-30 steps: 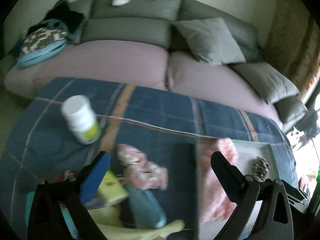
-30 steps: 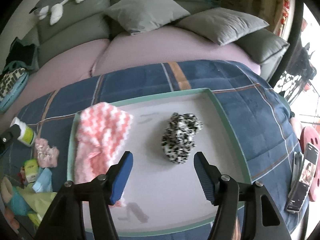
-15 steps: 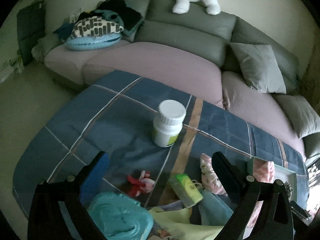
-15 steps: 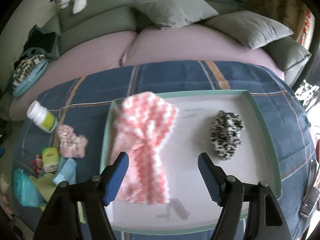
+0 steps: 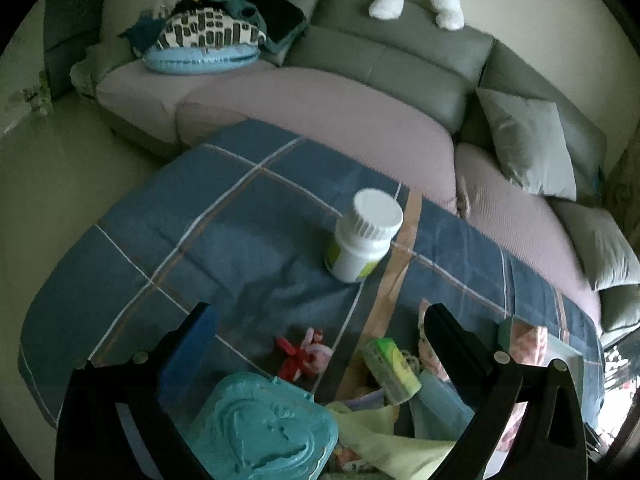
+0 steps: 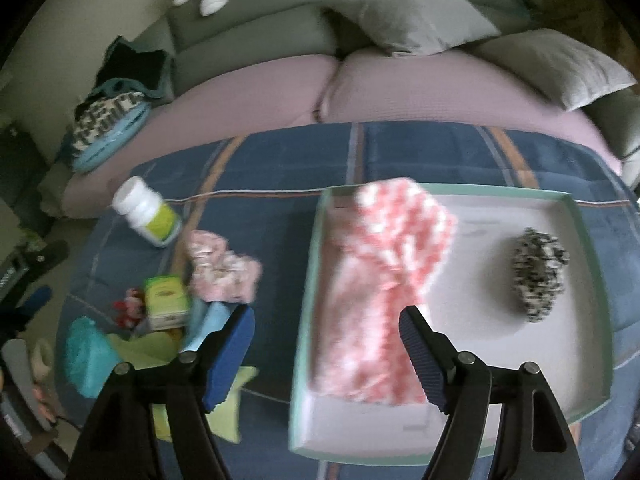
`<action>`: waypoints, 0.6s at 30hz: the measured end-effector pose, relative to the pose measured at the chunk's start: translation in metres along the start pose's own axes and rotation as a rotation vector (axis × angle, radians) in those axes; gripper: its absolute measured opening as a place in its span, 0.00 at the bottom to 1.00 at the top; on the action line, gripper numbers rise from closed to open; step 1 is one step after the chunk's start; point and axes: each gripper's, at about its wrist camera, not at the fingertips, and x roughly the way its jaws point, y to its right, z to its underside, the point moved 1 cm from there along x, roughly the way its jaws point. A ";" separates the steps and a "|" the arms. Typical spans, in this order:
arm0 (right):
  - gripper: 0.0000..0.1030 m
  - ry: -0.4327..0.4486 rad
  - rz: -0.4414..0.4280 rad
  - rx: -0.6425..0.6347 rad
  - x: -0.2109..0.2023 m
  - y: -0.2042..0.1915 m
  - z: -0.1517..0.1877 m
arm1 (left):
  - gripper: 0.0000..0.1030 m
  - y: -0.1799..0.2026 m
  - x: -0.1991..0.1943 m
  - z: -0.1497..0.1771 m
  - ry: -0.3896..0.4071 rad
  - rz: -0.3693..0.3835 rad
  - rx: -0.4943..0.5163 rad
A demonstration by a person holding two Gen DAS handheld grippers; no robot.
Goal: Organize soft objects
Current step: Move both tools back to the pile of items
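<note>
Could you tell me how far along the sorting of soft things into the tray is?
Done: the pink knit piece and speckled scrunchie lie in the tray. In hand: nothing; both tongs are open and empty. Left: the pink scrunchie lies outside on the blanket beside the clutter.

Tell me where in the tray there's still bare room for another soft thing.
In the tray, bare floor lies between the pink knit piece and the speckled scrunchie, and along the near wall. Left of the tray is crowded: pink scrunchie, green box, white bottle.
</note>
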 end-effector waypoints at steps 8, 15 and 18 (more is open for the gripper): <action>0.76 -0.025 -0.087 -0.069 0.014 -0.039 0.004 | 1.00 0.011 0.018 0.006 -0.102 0.011 0.044; 0.76 -0.066 -0.128 -0.127 0.029 -0.065 0.012 | 1.00 0.017 0.030 0.009 -0.157 0.019 0.033; 0.76 -0.085 -0.132 -0.143 0.036 -0.071 0.015 | 1.00 0.024 0.032 0.011 -0.167 0.029 0.048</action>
